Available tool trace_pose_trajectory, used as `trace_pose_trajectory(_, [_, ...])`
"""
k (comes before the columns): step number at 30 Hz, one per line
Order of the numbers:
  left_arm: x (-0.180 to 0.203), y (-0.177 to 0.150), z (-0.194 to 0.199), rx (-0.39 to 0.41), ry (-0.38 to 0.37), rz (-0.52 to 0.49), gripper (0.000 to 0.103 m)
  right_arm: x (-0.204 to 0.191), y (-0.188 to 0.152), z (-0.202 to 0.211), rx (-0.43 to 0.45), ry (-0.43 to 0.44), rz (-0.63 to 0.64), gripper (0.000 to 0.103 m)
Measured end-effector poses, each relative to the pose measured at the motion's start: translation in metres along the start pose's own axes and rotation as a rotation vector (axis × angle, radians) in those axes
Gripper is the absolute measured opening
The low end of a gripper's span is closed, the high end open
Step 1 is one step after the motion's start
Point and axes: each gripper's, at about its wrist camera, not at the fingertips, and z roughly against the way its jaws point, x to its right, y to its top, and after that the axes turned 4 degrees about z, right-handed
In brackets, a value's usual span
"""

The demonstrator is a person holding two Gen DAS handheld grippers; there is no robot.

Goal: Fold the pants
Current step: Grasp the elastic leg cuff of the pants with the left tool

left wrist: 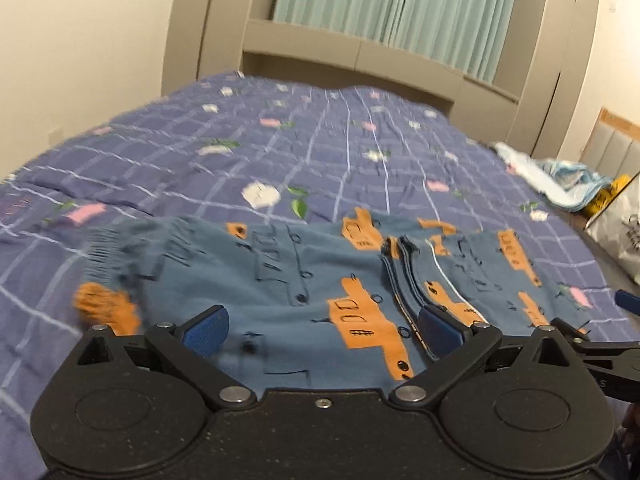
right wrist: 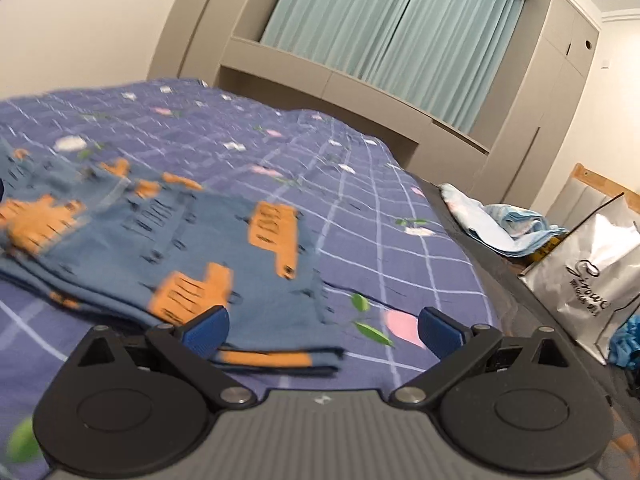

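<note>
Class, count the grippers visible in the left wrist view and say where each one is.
2. The left gripper fills the foreground, open above the blue pants. The right gripper shows only partly at the right edge, over the bedspread.

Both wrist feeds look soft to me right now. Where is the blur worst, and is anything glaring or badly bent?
Left wrist view: the pants smear most at the elastic waistband on the left, while the left gripper stays sharp. Right wrist view: the orange prints on the pants are streaked, the right gripper crisp, and the silver bag shines mildly. Fisheye bends the curtains in both.
</note>
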Motion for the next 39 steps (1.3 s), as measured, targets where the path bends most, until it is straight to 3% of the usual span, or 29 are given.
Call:
trace_pose_trajectory(10, [-0.050, -0.003, 0.038, 0.085, 0.124, 0.103, 0.102, -0.049, 0.043, 0.011, 0.115, 0.129, -0.019, 0.103])
trace_pose_trajectory(17, [-0.090, 0.001, 0.020, 0.037, 0.212, 0.224, 0.102, -0.070, 0.043, -0.002, 0.069, 0.184, 0.006, 0.103])
trace_pose_trajectory(22, [-0.098, -0.006, 0.010, 0.036, 0.230, 0.234, 0.102, -0.072, 0.036, -0.005, 0.067, 0.192, -0.005, 0.103])
trace_pose_trajectory(31, [-0.085, -0.016, 0.006, 0.055, 0.270, 0.122, 0.102, -0.077, 0.032, -0.002, 0.091, 0.164, 0.018, 0.103])
trace_pose_trajectory(39, [-0.091, -0.012, 0.009, 0.073, 0.224, 0.181, 0.102, -0.076, 0.032, -0.003, 0.089, 0.172, 0.009, 0.103])
